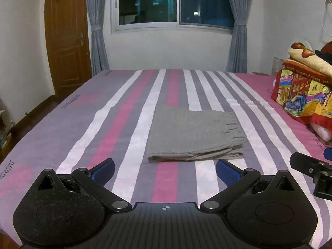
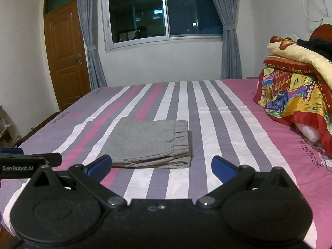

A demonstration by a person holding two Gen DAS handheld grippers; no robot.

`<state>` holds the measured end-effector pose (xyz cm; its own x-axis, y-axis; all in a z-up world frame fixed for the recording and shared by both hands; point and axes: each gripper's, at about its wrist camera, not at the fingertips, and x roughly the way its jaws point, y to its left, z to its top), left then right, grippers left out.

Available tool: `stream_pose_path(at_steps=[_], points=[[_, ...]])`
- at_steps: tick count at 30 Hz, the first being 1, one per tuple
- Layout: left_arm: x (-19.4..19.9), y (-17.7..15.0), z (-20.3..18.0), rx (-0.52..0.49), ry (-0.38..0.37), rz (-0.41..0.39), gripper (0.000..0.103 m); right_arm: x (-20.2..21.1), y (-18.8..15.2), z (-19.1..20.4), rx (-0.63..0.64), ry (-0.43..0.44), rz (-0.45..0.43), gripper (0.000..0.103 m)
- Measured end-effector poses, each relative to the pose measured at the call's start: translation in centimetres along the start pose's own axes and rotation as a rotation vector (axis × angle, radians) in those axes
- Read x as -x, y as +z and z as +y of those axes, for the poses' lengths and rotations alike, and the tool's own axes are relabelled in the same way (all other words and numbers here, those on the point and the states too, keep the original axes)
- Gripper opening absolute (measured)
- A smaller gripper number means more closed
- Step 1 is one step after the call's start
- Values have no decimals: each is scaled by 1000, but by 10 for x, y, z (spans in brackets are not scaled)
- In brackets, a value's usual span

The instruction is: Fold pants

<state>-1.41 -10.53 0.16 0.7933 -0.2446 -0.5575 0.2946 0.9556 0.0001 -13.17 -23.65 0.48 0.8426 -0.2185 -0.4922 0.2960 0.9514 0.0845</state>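
"GenRobot.AI" lettering marks left gripper [image 2: 31, 161] beside pants [image 2: 151, 143].

The left gripper [image 1: 165, 171] and right gripper [image 2: 160, 167] sit level, side by side, each with its blue fingers [image 1: 104, 171] spread wide and holding nothing.

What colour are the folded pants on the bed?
Plain grey pants, elastic waistband gathered at their right end; clearest in the right wrist view, on the striped bed sheet.
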Motion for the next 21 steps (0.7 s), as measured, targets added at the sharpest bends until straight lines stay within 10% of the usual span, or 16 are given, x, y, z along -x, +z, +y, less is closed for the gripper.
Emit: stream_pose_path(at_steps=[21], points=[[-29,6,-13,-16,-65,-14,99,-28,-1,-6,9,10,35,103]])
